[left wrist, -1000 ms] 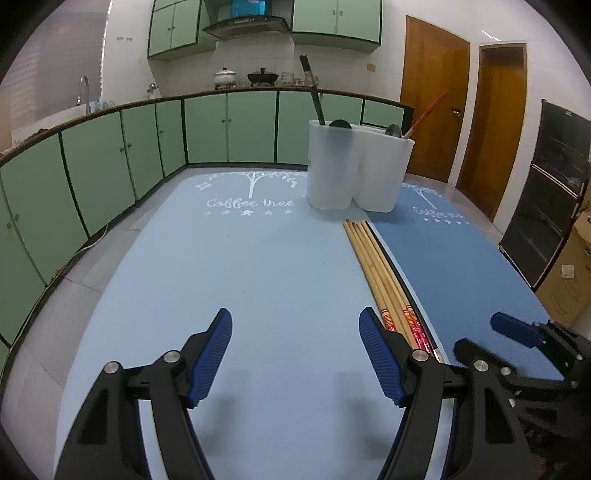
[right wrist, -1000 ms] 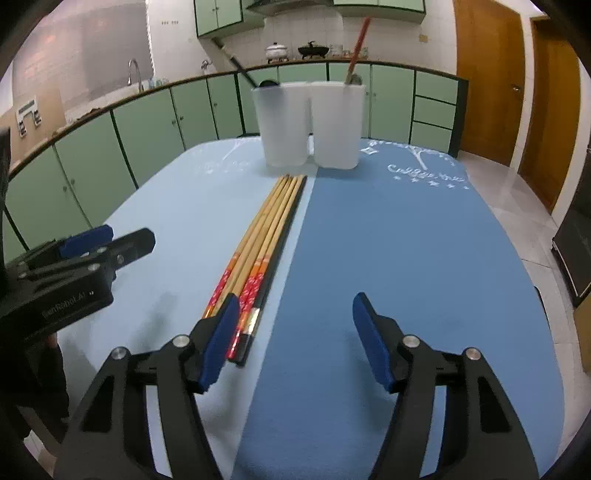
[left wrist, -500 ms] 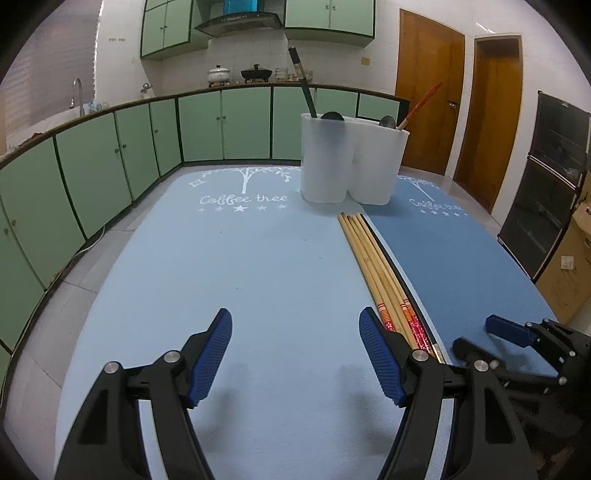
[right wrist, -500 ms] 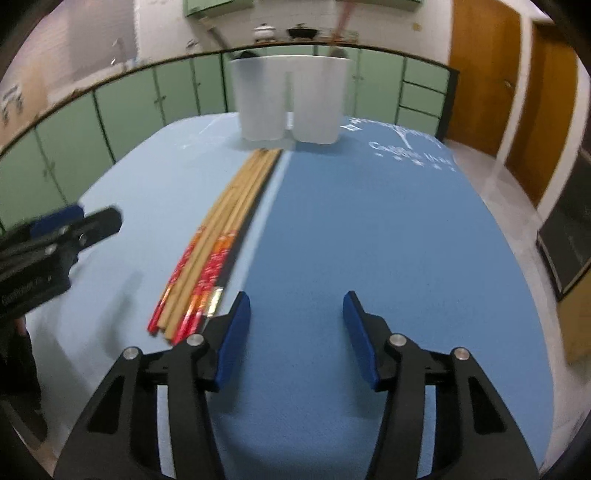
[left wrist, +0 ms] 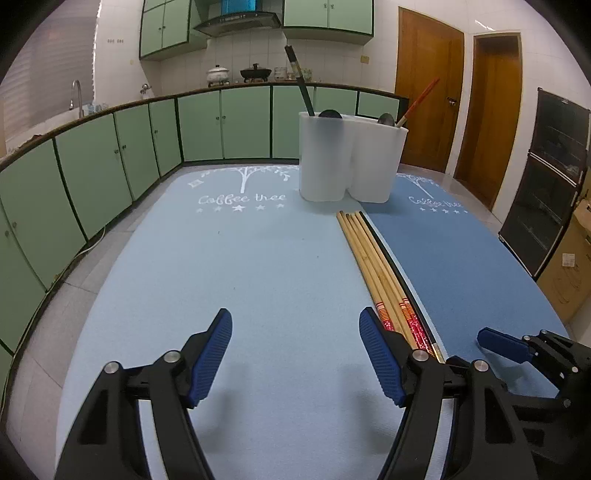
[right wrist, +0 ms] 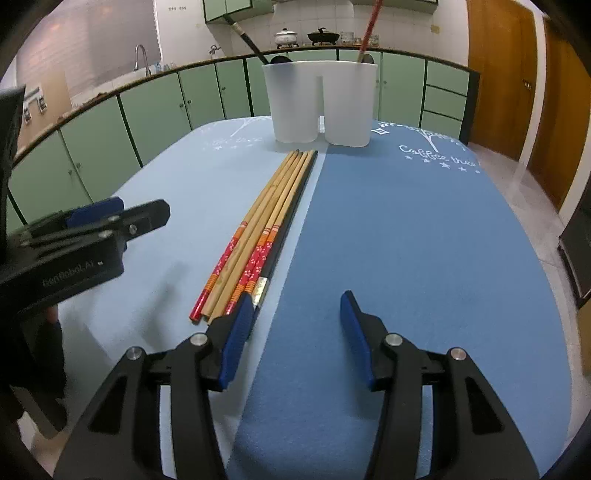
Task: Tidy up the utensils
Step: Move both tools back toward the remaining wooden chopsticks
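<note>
A home kitchen is shown: pale green wooden cabinets [left wrist: 229, 122] are topped by a white lidded pot [left wrist: 218, 74], beneath a steel range hood [left wrist: 236, 20].

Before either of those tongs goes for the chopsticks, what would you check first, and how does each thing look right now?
1. Left tongs open and empty: ok.
2. Right tongs open and empty: ok.
3. Chopsticks lying together in one bundle on the mat, none strayed: ok.
4. Right tongs lined up over the bundle: not ok; the near ends sit beside its left finger, not between the two.
5. White holder upright beyond the far tips: ok.
6. Room left inside the holder: cannot tell; a dark ladle and a red-handled utensil stick out, the inside is hidden.
</note>
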`<state>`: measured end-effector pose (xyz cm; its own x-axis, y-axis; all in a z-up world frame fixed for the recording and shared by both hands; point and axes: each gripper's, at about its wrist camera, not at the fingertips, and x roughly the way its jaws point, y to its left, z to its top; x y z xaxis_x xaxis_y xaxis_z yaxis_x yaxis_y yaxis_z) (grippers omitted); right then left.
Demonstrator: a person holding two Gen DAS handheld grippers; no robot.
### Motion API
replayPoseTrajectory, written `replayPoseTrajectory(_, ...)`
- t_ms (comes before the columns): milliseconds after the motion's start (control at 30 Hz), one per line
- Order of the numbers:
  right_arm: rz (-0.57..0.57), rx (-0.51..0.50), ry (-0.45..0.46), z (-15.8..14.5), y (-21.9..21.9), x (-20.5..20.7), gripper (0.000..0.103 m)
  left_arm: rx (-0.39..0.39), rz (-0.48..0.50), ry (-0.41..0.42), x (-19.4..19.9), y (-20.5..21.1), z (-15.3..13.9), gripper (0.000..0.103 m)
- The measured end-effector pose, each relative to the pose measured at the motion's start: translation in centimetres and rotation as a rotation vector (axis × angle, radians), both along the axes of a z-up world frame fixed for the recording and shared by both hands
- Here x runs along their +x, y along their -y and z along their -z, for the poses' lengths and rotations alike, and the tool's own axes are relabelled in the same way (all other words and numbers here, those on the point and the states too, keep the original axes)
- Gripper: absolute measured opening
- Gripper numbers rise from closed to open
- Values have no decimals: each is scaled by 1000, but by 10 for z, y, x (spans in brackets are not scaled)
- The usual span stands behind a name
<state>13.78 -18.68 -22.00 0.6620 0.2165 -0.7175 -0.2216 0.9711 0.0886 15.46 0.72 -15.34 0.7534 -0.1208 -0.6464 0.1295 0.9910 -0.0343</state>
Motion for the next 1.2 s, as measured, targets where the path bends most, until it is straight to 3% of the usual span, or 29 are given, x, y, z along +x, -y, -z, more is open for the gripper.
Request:
replayPoseTrajectory(67, -6, 43, -9, -2, 3, 1, 48, -2, -2, -3, 0, -1, 0, 70)
replayPoseTrajectory(500, -39, -27, -10, 2, -7, -5, 44, -9, -6, -12, 1, -1, 1, 70)
replayPoseTrajectory(867, 17, 4, -15, 1, 9, -2, 43, -12, 5, -28, 1, 3, 4, 70)
replayPoseTrajectory(1200, 13, -36, -4, 3, 4, -5, 29, -12, 5, -39, 1, 6, 6, 70)
